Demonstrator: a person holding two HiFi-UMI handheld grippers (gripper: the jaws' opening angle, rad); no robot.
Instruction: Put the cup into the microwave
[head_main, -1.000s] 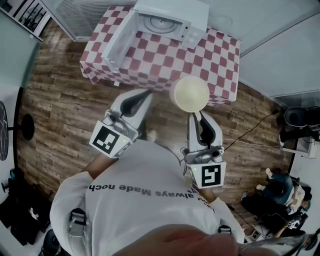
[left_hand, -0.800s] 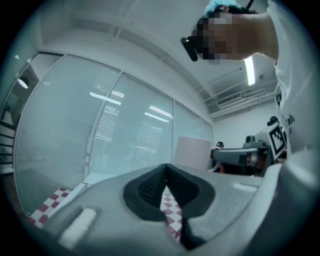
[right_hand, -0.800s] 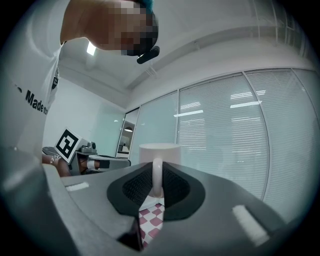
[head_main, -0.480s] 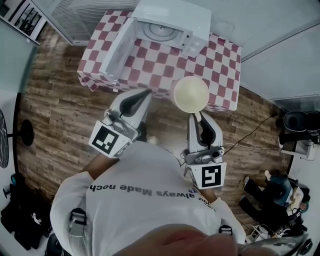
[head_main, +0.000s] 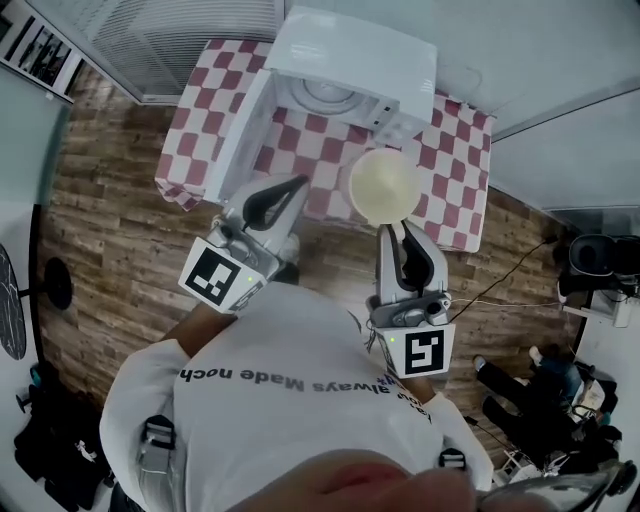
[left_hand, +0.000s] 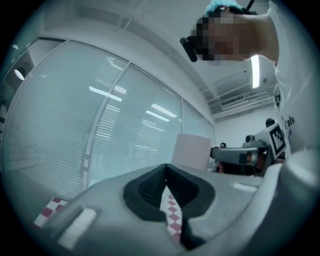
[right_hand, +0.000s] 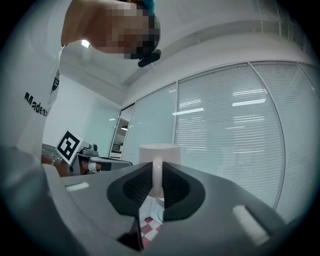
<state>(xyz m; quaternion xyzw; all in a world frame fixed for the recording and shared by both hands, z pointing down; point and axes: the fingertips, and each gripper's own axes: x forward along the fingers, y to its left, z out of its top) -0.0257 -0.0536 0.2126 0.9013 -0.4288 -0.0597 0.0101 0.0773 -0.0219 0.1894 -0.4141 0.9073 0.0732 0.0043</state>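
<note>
Left of everything in my head view lay the wooden floor (head_main: 120, 230), then the checked tablecloth (head_main: 200, 110) covering the table. Over that cloth the microwave's door (head_main: 240, 135) stood swung wide open. The microwave (head_main: 350, 45) sat at the table's far side, with its round turntable (head_main: 325, 95) showing inside and nothing on it.

Just below the door, my left gripper (head_main: 292, 184) pointed toward the table. Its own view showed the jaws pressed together at the tips, holding nothing, with a sliver of checked cloth visible through the gap lower down.

To its right, the cup (head_main: 384, 185) hung in the air in front of the microwave's open front, outside the oven and off the table. It was carried upright by my right gripper (head_main: 392, 235). That gripper's view showed the jaws pinching the cup's handle (right_hand: 157, 175), with the cup's body rising just beyond the pads. Both grippers were side by side, near each other but apart.
</note>
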